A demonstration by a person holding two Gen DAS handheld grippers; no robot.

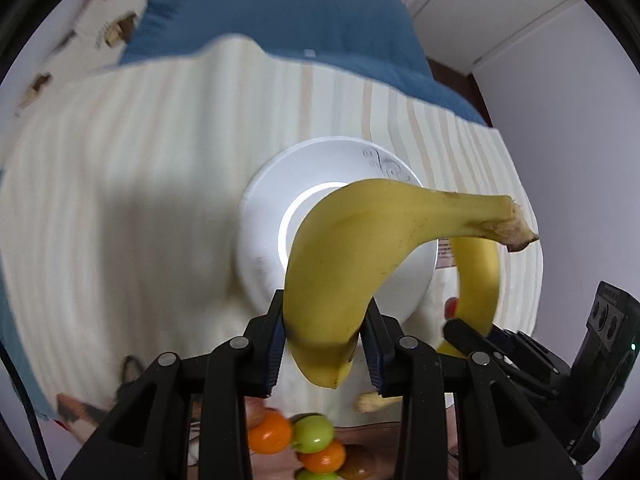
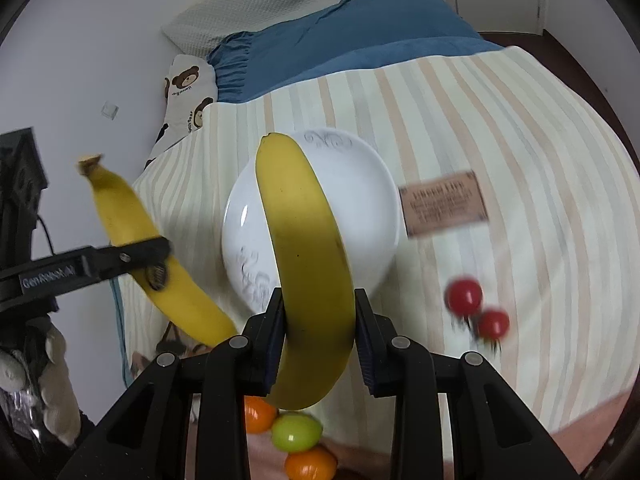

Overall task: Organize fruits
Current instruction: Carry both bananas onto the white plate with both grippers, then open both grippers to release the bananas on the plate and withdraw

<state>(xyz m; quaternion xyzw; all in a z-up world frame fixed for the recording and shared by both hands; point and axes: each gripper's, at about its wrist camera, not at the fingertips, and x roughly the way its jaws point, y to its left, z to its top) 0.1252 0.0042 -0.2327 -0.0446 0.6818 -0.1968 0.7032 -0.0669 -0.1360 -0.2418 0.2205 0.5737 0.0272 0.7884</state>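
Note:
My left gripper [image 1: 325, 340] is shut on a yellow banana [image 1: 360, 248] and holds it above a white plate [image 1: 264, 216] on the striped cloth. My right gripper [image 2: 318, 336] is shut on a second banana [image 2: 304, 248], also above the plate [image 2: 360, 200]. The left gripper's banana [image 2: 132, 232] and one left finger [image 2: 120, 258] show at the left of the right wrist view. The right gripper's banana [image 1: 478, 280] shows at the right of the left wrist view. Two red fruits [image 2: 464, 294] lie on the cloth right of the plate.
Orange [image 1: 270, 432] and green [image 1: 314, 432] round fruits sit near the cloth's front edge below the grippers, also in the right wrist view [image 2: 298, 432]. A brown label [image 2: 444, 202] lies right of the plate. A blue blanket [image 2: 340, 36] and a bear-print pillow [image 2: 186, 92] lie behind.

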